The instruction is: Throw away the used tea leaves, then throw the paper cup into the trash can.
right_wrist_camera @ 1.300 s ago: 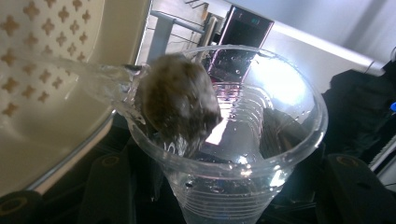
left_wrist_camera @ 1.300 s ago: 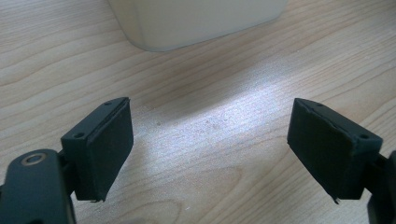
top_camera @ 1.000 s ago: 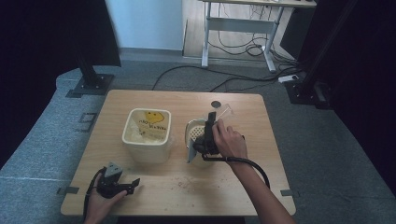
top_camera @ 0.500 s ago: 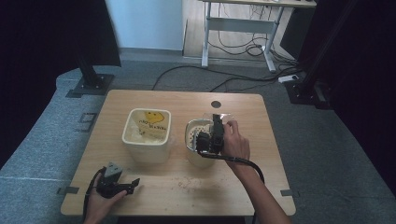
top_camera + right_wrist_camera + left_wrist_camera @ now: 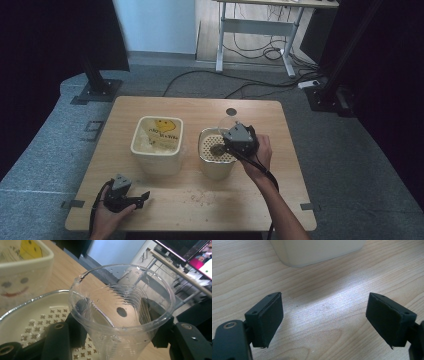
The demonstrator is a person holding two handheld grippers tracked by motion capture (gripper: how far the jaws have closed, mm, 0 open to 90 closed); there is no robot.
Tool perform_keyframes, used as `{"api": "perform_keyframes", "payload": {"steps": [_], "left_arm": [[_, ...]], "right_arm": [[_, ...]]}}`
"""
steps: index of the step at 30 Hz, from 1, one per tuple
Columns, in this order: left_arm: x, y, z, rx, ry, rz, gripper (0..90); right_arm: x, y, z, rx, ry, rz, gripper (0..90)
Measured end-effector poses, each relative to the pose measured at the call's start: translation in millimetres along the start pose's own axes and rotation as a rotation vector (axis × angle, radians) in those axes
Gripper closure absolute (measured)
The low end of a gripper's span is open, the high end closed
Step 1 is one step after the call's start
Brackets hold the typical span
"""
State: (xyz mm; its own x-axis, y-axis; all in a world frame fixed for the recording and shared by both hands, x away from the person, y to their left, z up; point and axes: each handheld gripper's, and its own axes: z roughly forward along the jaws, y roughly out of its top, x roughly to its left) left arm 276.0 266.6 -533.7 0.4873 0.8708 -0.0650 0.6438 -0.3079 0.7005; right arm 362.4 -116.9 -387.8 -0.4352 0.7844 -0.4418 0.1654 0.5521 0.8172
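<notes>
So we've got the clear ribbed plastic cup (image 5: 120, 312) clamped between the right gripper (image 5: 115, 322)'s jaws, held right over the round cream strainer bowl with cross-shaped holes (image 5: 216, 150). The cup looks empty apart from some droplets, so we'd guess the pour is basically done and what's left is setting it back down on the wooden table (image 5: 200, 205). Our left gripper (image 5: 324, 317) sits idle well to the left of the bowl, jaws wide apart, gripping nothing. The square cream tub (image 5: 156, 144) just left of the bowl has a yellow smiley label; its writing is too blurry to read.
</notes>
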Motion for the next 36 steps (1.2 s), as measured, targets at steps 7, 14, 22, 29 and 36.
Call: {"api": "perform_keyframes", "payload": {"steps": [7, 14, 22, 29, 36], "left_arm": [[-0.2, -0.1, 0.3, 0.003, 0.0, 0.001, 14.5], [-0.1, -0.5, 0.0, 0.003, 0.001, 0.0, 14.5], [1.1, -0.3, -0.1, -0.001, 0.002, -0.004, 14.5], [0.7, -0.2, -0.9, -0.002, 0.0, -0.004, 14.5], [-0.1, -0.4, -0.7, -0.005, -0.005, -0.003, 14.5]], "right_arm": [[-7.9, -3.5, -0.3, -0.031, 0.067, 0.127, 41.8], [-9.7, -2.3, 0.0, -0.06, 0.096, 0.175, 41.7], [-4.3, 5.2, 6.2, -0.109, 0.138, 0.257, 41.6], [10.3, 20.3, 14.9, -0.143, 0.201, 0.288, 41.6], [32.2, 44.1, 29.6, -0.164, 0.283, 0.3, 41.6]]}}
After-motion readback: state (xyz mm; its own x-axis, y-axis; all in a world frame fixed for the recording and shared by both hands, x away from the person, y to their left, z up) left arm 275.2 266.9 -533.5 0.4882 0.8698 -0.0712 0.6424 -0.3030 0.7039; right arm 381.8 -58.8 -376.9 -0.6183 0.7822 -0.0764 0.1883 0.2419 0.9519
